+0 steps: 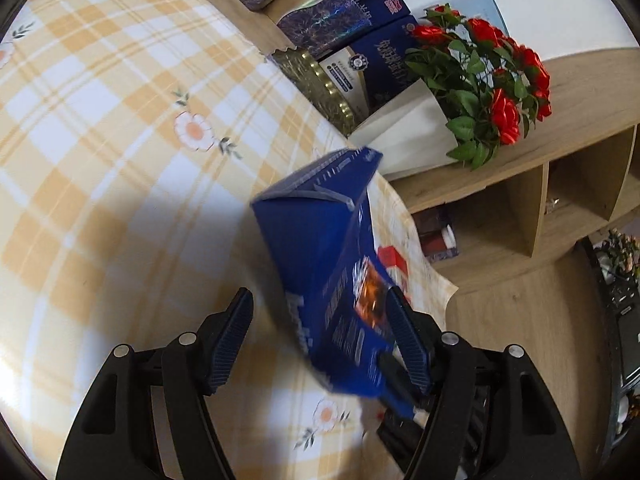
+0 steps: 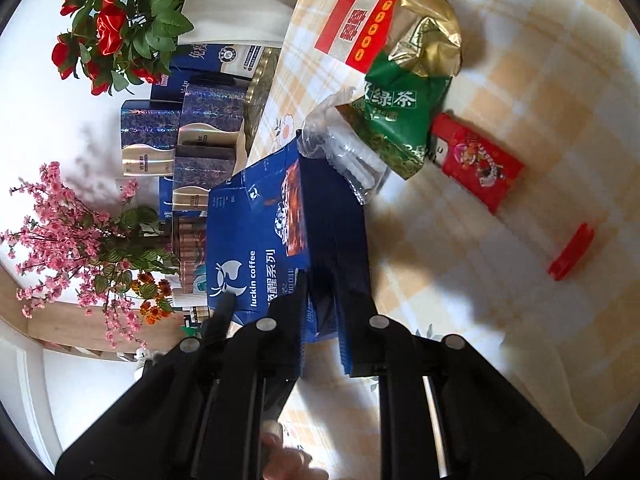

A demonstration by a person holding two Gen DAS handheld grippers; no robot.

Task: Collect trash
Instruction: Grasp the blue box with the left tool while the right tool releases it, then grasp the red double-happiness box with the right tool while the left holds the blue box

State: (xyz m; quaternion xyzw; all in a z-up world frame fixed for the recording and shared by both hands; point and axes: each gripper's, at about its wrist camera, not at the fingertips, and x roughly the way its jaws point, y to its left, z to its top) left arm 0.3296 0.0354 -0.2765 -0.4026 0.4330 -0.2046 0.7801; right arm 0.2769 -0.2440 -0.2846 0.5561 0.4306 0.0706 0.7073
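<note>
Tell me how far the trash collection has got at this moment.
Nothing visibly collected yet. In hand: the right gripper pinches a blue coffee box, which sits between the left gripper's open fingers. Left on the tablecloth: green tea bag, red packet, red clip, plastic wrapper.

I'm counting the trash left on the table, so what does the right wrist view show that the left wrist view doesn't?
Only the right wrist view shows the green tea bag with its gold foil top, the clear plastic wrapper, the red packet, the red clip and the pink blossom branch.

Only the left wrist view shows the wooden shelf compartments.

Both show the blue Luckin coffee box, the right hand-held gripper shut on it, the plaid tablecloth, the red roses, the red-and-white box and the stacked dark blue gift boxes.
</note>
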